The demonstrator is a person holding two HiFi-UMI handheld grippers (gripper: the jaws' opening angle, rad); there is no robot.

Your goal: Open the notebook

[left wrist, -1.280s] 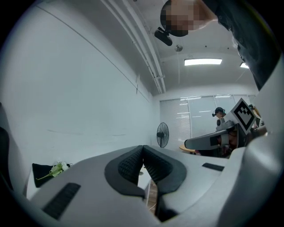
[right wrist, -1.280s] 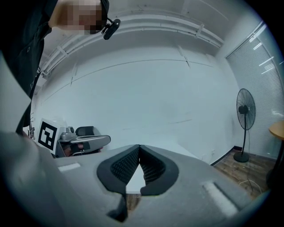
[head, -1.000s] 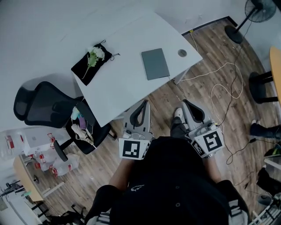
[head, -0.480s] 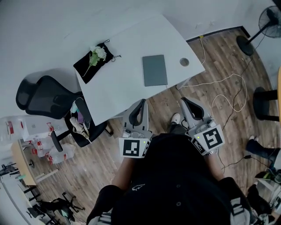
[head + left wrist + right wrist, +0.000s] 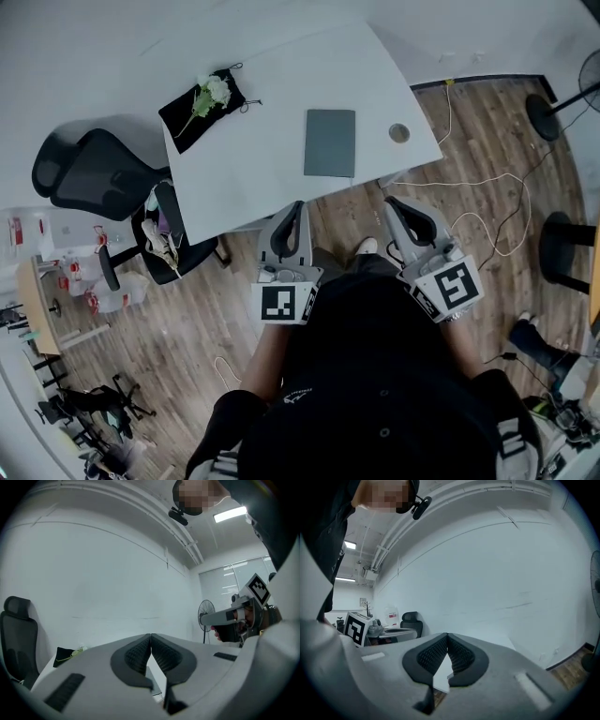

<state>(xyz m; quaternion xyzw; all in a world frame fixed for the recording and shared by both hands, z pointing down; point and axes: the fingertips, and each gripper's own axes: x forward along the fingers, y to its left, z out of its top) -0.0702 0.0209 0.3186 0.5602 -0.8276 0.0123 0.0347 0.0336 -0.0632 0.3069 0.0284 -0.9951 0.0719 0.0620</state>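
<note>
The grey notebook lies closed and flat on the white table, near its front edge. My left gripper is shut with nothing in it and hangs just short of that edge, below and left of the notebook. My right gripper is also shut and holds nothing, off the table's front right corner and above the wooden floor. In the left gripper view the jaws meet at their tips, as they do in the right gripper view. Neither gripper touches the notebook.
A black pouch with white flowers lies at the table's back left. A round cable hole sits right of the notebook. A black office chair stands to the left. White cable trails over the floor on the right, near a fan base.
The head view has swung round, so the table now lies squarer ahead. Both grippers stay shut and sit slightly nearer the table's front edge. The notebook has not moved.
</note>
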